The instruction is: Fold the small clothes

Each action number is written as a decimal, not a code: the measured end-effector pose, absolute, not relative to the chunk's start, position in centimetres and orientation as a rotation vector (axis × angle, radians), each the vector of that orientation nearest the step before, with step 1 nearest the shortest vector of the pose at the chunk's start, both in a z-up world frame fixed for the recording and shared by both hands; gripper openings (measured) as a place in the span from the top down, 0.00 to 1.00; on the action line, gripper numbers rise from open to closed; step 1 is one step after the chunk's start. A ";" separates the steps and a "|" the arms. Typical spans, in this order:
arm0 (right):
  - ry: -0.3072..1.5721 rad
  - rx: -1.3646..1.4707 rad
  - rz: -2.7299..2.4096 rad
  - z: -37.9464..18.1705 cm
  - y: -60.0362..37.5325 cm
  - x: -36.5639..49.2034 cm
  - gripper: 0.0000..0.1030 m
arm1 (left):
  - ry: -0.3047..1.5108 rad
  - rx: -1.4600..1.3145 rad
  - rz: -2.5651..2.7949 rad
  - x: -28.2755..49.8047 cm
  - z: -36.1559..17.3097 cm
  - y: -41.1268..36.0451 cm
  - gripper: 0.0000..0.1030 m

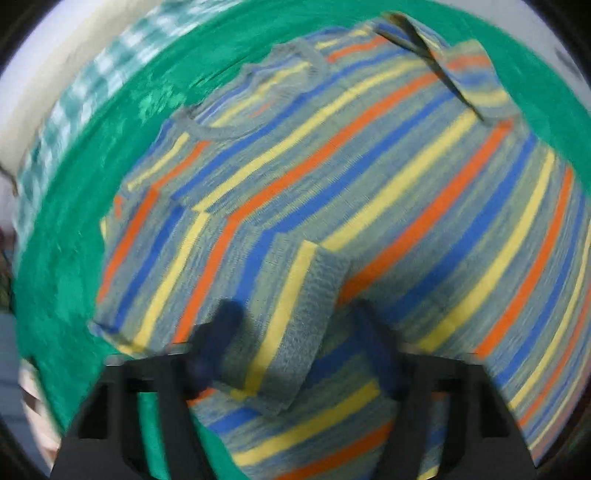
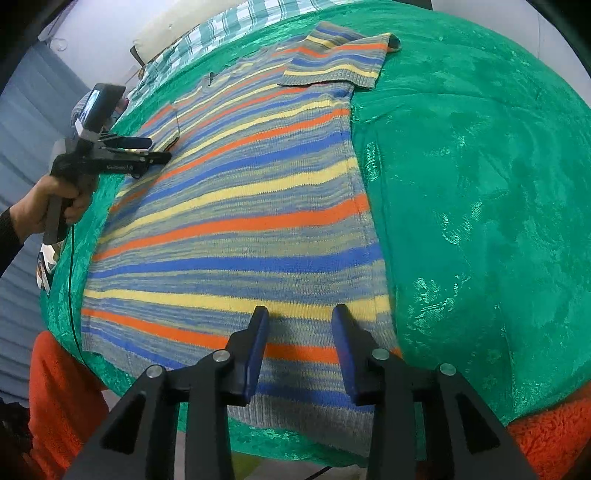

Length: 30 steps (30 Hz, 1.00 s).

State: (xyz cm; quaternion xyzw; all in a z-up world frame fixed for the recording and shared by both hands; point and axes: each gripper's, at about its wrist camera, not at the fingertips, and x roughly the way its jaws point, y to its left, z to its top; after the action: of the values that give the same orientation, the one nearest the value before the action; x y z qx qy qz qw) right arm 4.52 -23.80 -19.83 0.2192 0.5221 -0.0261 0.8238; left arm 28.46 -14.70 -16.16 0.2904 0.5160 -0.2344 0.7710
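A small striped knit sweater (image 2: pixel 236 221) in blue, yellow, orange and grey lies flat on a green cloth (image 2: pixel 480 184). Its far sleeve (image 2: pixel 332 59) is folded in over the chest. In the left wrist view the sweater (image 1: pixel 351 177) fills the frame, and the near sleeve (image 1: pixel 291 325) lies folded over the body between the fingers. My left gripper (image 1: pixel 295 325) is open just above that sleeve; it also shows in the right wrist view (image 2: pixel 162 149) at the sweater's left edge. My right gripper (image 2: pixel 299 314) is open over the hem.
A green-and-white checked cloth (image 2: pixel 221 26) lies beyond the green cloth, with a white wall behind. An orange fleece blanket (image 2: pixel 55 387) hangs below the near edge. A hand (image 2: pixel 48 206) holds the left gripper's handle.
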 end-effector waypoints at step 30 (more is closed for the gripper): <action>1.135 0.413 -0.082 -19.6 -22.8 4.9 0.65 | 1.174 -0.031 0.418 38.9 -16.0 19.6 1.00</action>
State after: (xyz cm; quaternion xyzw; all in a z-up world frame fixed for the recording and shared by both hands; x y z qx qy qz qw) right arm 4.89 -22.84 -19.56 0.1942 0.5333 -0.0385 0.8224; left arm 38.88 19.62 -16.04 -0.0145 0.5498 0.1959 0.8119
